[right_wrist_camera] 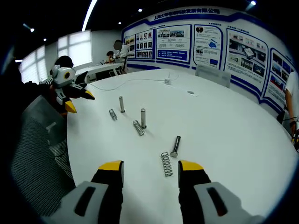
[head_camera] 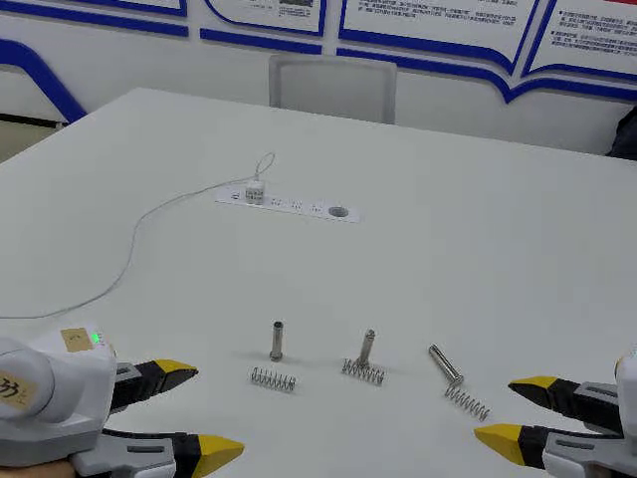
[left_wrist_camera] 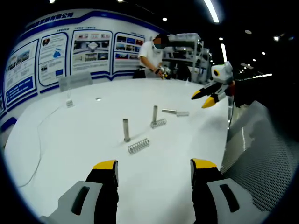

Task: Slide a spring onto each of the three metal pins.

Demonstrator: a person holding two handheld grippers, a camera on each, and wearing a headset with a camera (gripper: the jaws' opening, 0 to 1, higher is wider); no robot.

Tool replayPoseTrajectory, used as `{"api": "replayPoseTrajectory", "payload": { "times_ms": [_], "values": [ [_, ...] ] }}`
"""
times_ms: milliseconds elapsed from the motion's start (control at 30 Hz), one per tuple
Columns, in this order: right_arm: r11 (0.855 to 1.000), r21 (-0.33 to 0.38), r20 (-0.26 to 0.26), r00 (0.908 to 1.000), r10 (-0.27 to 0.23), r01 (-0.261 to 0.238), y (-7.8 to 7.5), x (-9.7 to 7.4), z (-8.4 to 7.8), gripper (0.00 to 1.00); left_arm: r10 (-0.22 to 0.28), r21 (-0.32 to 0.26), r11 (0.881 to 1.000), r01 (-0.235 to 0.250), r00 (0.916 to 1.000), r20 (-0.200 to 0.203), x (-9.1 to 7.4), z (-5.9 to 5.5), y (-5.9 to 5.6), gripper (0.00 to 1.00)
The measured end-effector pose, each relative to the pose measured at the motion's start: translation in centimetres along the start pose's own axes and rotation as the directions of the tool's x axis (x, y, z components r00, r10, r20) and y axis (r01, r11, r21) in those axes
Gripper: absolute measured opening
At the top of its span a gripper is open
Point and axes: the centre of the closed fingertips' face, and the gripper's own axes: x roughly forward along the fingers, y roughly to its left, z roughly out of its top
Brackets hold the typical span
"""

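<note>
Left gripper [head_camera: 204, 410]: lower left of the head view, jaws wide apart, nothing between them.
Right gripper [head_camera: 513, 409]: lower right of the head view, jaws likewise parted and empty.
Left pin [head_camera: 277, 340]: upright, lower centre of the head view, bare.
Left spring [head_camera: 273, 378]: flat on the worktop [head_camera: 478, 259] just below that pin, close but apart.
Middle pin [head_camera: 366, 347]: standing on its wider foot, right of the left pin, bare.
Middle spring [head_camera: 363, 372]: lying at that foot, touching or nearly so; cannot tell which.
Right pin [head_camera: 445, 364]: on its side, pointing up-left, nearest the right gripper.
Right spring [head_camera: 467, 402]: lying off the pin's lower end, roughly in line with it.
Progress: no spring on any pin yet.
Handling, springs: probably very light and squashy along the length. Likely to roll or flick away under a hard pinch. Best taken across the coils near one end, leaving the other end open for the pin.
Handling, pins: stiff, smooth metal, probably slippery. Standing ones easily toppled by a sideways nudge. Best steadied low on the shaft, top end left free.
Containers: no tray or box in use, all six parts loose on the bare worktop.
Background: power strip [head_camera: 287, 203] in the upper centre of the head view, well apart from the parts.
</note>
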Motion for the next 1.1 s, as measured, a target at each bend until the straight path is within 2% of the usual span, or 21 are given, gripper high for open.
{"api": "replayPoseTrajectory", "payload": {
  "times_ms": [233,367,667,767,967,1100],
  "values": [
    [0.999,0.02,0.009,0.9996,-0.028,0.028,-1.3,0.7,1.2,0.48,-0.014,0.014,1.0,0.014,0.9998,-0.016,0.1,-0.2,-0.1,0.64],
    [0.999,0.012,-0.024,0.9993,-0.029,0.03,-1.7,1.6,1.3,0.46,-0.016,0.014,1.0,0.016,0.9996,-0.023,0.1,-0.4,-0.1,0.64],
    [0.998,0.031,-0.06,0.997,-0.049,0.051,-3.5,3.4,2.7,0.37,-0.009,0.012,1.0,0.009,0.9994,-0.033,-0.1,-0.6,0.0,0.63],
    [0.997,0.035,-0.117,0.991,-0.065,0.069,-4.0,4.3,2.4,0.32,-0.001,0.006,1.0,0.001,0.9994,-0.035,-0.2,-0.7,0.2,0.63],
    [0.997,0.04,-0.173,0.9828,-0.063,0.071,-4.4,6.2,2.2,0.29,0.009,0.001,1.0,-0.009,0.9992,-0.039,-0.2,-0.9,0.4,0.62],
    [0.995,0.034,-0.227,0.9699,-0.088,0.098,-5.2,7.2,1.7,0.26,0.017,-0.005,1.0,-0.017,0.9991,-0.04,-0.3,-0.9,0.5,0.62]
  ]
}}
